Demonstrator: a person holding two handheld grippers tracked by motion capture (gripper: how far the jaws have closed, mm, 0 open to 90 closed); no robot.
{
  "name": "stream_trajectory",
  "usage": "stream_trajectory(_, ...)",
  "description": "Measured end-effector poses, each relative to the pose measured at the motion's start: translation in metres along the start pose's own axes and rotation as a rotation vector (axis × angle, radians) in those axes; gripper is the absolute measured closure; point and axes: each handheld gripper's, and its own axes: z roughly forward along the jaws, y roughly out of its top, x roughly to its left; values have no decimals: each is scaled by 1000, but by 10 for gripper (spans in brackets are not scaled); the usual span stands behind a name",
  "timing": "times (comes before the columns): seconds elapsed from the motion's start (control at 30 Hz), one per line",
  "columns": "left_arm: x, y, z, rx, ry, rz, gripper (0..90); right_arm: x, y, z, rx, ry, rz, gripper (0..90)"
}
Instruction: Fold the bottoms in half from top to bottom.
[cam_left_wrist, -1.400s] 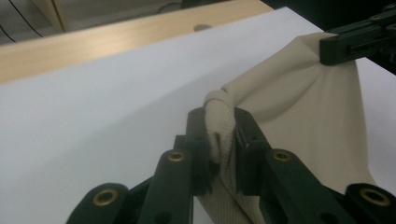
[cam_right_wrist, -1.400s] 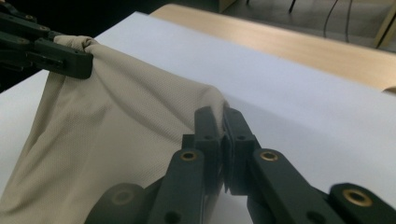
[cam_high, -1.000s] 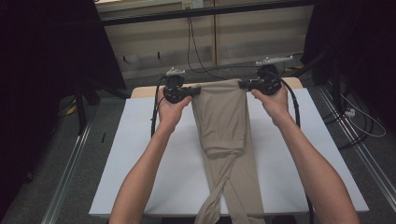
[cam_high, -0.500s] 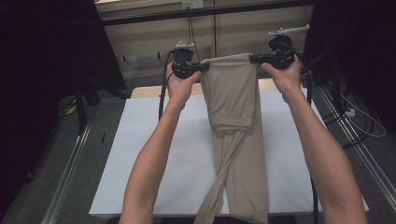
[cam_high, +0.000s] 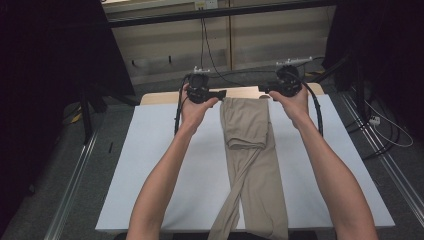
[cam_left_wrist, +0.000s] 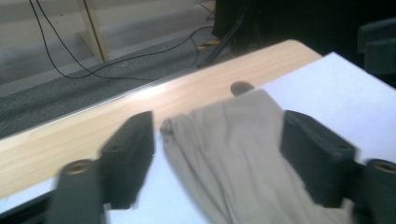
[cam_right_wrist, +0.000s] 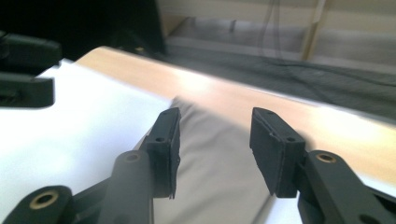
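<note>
Beige trousers (cam_high: 250, 150) lie flat on the white sheet (cam_high: 150, 180) that covers most of the table (cam_high: 160, 97). The top part is folded back over itself near the far edge, with the fold's lower edge roughly a third of the way down the sheet. The legs run toward the near edge, one crossing under the other and reaching past the sheet's near edge. The strip of bare wood shows along the far edge, beyond the sheet. The left gripper (cam_high: 220, 93) sits just off the far-left corner of the folded cloth; the right gripper (cam_high: 265, 90) sits just off its far-right corner. Both point inward toward each other. Left gripper view: jaws stand wide apart and have just been opening; the bunched cloth corner (cam_left_wrist: 224, 149) lies between them on the sheet, pads not pressing it. Right gripper view: jaws part open, also just been opening; the cloth (cam_right_wrist: 215, 158) lies flat below and between them, untouched by the pads. The other gripper's black jaws (cam_right_wrist: 25, 74) show at the left edge of that view. Both forearms reach from the near edge, one on each side of the trousers.
</note>
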Motion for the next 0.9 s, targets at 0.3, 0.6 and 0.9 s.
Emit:
stream_trajectory(0.3,-17,-68,-26,13,-53,12,169,37,-69,-36,23,141,-38,571)
stream_trajectory(0.6,-40,-135,-83,73,-61,34,145,94,-134,-75,139,271,-114,673)
stream_trajectory(0.9,-53,-180,-123,108,-93,61,145,153,-171,-70,208,368,-235,720)
